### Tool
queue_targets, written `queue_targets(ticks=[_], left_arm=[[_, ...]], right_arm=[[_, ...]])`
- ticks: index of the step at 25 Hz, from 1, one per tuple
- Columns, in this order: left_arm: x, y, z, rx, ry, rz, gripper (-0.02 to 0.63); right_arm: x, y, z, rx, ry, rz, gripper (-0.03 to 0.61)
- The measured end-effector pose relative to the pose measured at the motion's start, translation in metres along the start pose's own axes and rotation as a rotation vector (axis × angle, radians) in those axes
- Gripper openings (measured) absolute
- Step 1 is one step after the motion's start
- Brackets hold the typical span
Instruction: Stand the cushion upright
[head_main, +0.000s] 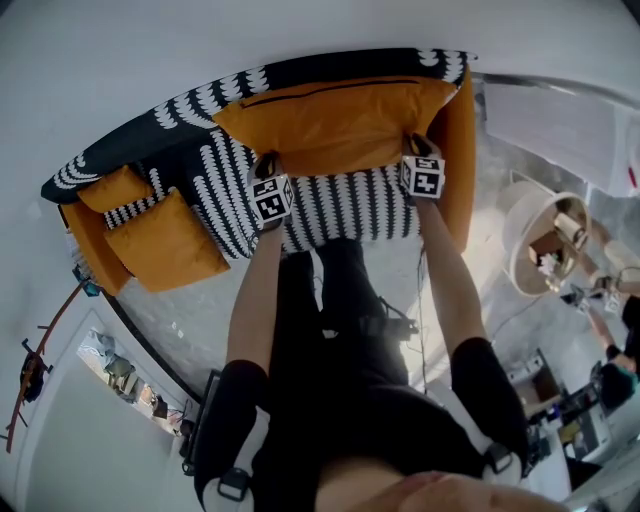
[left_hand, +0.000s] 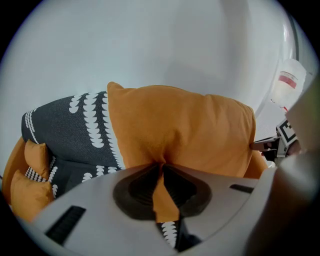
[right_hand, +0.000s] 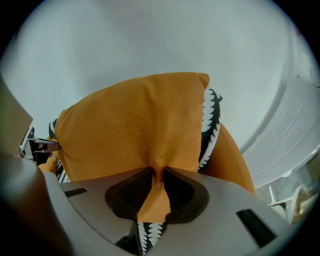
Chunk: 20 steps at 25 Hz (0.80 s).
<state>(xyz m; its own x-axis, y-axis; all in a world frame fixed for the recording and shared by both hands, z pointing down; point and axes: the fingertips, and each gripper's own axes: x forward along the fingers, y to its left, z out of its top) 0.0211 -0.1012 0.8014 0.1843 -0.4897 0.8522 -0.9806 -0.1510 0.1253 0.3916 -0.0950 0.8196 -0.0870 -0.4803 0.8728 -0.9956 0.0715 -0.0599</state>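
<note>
With the left gripper (left_hand: 162, 167), pinching a thin fold of the large orange fabric cushion (left_hand: 185, 130) between nearly closed jaws. With the right gripper (right_hand: 157, 172), pinching another fold of the same cushion in the same way. Holding the cushion in the upper centre of the head view, on the black-and-white patterned sofa (head_main: 340, 212), seemingly leaning on the dark backrest (head_main: 130, 145) and close to the orange armrest (head_main: 462, 150) at the right. Probably nearing the end of the standing-up step.

Risking a slip, since gripping only a small pucker of soft cloth near the lower edge and not the filling itself. Risking also a forward fall onto the patterned seat when letting go, if leaning too little against the backrest. Risking a twist, or a slide toward the left of the frame, if releasing one side before the other. Hardly threatening the two small orange cushions (head_main: 165, 245) at the left of the head view, these lying well apart.
</note>
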Motion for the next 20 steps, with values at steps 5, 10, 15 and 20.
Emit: queue_targets(ticks=[5, 10, 15, 20], left_arm=[[-0.011, 0.007, -0.006, -0.039, 0.008, -0.014, 0.043], [-0.030, 0.010, -0.007, -0.061, -0.018, -0.008, 0.043], [-0.054, 0.009, 0.005, -0.051, -0.064, -0.029, 0.041], [-0.084, 0.003, 0.024, -0.015, -0.107, -0.076, 0.036]], right_arm=[[-0.014, 0.004, 0.001, 0.022, -0.018, -0.023, 0.058], [-0.037, 0.006, 0.005, 0.030, -0.041, -0.052, 0.058], [-0.064, 0.023, 0.012, 0.061, -0.063, -0.042, 0.058], [-0.103, 0.051, 0.030, 0.084, -0.127, -0.017, 0.019]])
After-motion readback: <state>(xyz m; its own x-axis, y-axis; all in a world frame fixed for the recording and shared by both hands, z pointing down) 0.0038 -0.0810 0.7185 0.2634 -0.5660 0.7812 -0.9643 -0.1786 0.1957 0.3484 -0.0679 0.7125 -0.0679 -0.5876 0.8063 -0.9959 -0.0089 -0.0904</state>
